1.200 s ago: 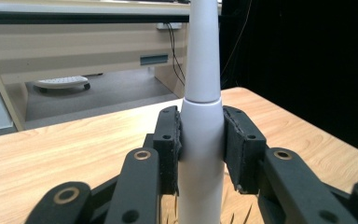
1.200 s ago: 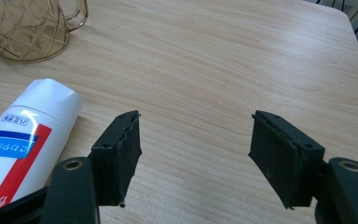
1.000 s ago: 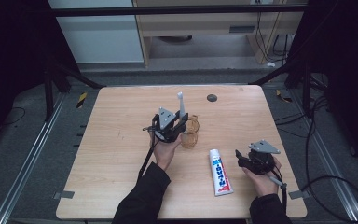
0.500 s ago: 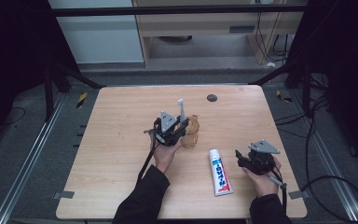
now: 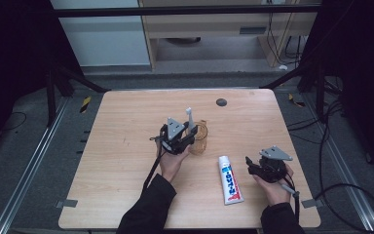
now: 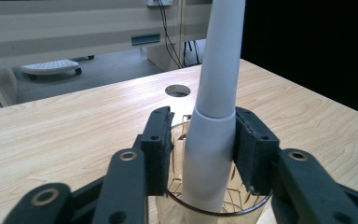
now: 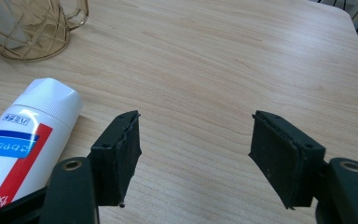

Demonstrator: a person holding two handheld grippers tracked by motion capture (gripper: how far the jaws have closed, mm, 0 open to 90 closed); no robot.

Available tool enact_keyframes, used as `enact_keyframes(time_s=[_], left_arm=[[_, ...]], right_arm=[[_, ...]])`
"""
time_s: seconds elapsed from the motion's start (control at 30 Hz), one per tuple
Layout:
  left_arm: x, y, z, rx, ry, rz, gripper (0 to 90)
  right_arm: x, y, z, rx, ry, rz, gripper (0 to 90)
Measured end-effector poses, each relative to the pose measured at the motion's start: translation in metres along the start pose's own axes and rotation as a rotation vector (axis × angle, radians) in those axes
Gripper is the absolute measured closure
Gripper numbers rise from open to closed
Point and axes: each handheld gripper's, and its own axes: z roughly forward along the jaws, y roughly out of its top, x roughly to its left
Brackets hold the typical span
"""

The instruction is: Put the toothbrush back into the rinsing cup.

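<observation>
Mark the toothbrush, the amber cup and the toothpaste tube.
toothbrush [image 6: 214, 107]: left gripper view, on its white handle.
amber cup [image 5: 201, 141]: high view, on its side wall.
toothpaste tube [image 5: 230, 181]: high view, on its printed body.

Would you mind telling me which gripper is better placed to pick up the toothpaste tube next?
The right gripper: it sits open just beside the toothpaste tube. The left gripper is farther away at the glass cup, its jaws just opening around the white toothbrush handle.

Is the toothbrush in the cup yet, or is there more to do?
The white toothbrush already stands in the amber cup. The left gripper has just been opening, its jaws either side of the handle. The toothpaste tube lies on the table beside the open, empty right gripper.
</observation>
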Motion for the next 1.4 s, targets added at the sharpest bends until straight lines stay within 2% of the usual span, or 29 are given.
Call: enact_keyframes(time_s=[0.27,0.53,0.77,0.87,1.03,1.1,1.17,1.4], left_arm=[[0.001,-0.002,-0.008,-0.002,-0.003,0.011,50.7],[0.004,0.0,-0.031,0.016,-0.015,0.045,45.4],[0.011,-0.002,-0.052,0.063,-0.013,0.09,43.0],[0.019,-0.004,-0.064,0.079,-0.008,0.076,42.3],[0.031,-0.009,-0.084,0.115,0.002,0.078,40.9],[0.038,-0.015,-0.095,0.133,0.009,0.081,40.4],[0.044,-0.022,-0.104,0.146,0.01,0.071,40.2],[0.07,-0.053,-0.137,0.179,0.052,0.032,41.3]], right_arm=[[-0.001,0.001,-0.001,-0.004,-0.001,0.002,32.4],[0.001,0.006,-0.007,-0.023,0.006,0.011,32.0],[0.003,0.009,-0.011,-0.034,0.018,0.013,32.7],[0.004,0.012,-0.014,-0.039,0.028,0.014,34.1],[0.008,0.014,-0.017,-0.035,0.057,0.017,38.0],[0.01,0.014,-0.018,-0.034,0.068,0.014,39.4],[0.012,0.015,-0.019,-0.026,0.079,0.01,42.2],[0.017,0.013,-0.022,0.001,0.121,-0.011,51.1]])
